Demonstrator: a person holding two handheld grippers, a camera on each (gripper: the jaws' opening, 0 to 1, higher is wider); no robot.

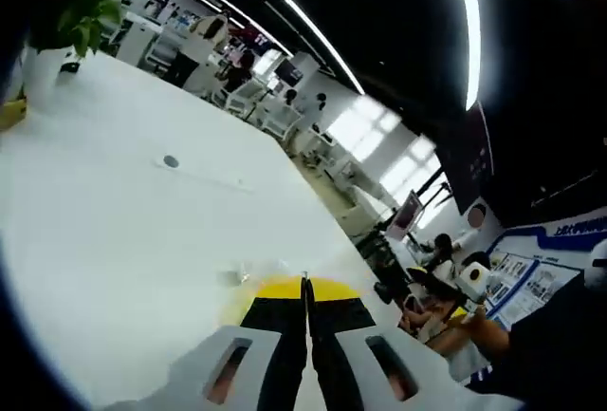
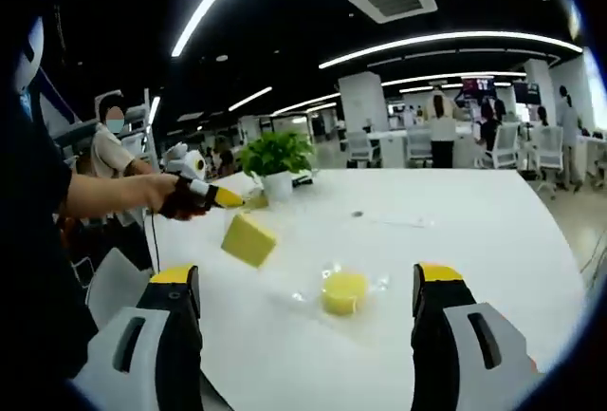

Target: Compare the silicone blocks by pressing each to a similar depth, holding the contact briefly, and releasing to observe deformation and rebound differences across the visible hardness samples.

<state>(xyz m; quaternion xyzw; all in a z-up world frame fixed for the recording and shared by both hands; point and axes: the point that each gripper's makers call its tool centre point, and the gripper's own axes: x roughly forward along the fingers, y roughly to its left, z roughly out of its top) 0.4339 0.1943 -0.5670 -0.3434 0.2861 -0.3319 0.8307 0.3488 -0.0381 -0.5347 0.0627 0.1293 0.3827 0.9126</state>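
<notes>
1. In the right gripper view, the right gripper (image 2: 305, 288) is held with its jaws spread wide and nothing between them.
2. A yellow square block (image 2: 248, 238) is seen lifted off the white table (image 2: 493, 231), ahead and left of the jaws, apparently gripped by the left gripper (image 2: 220, 197).
3. A round yellow block (image 2: 344, 291) lies on the table just ahead, between the jaws.
4. In the left gripper view, the left jaws are nearly closed on yellow material.
5. The blocks are judged soft, light and springy; pressing on a flat face's centre is advised.
</notes>
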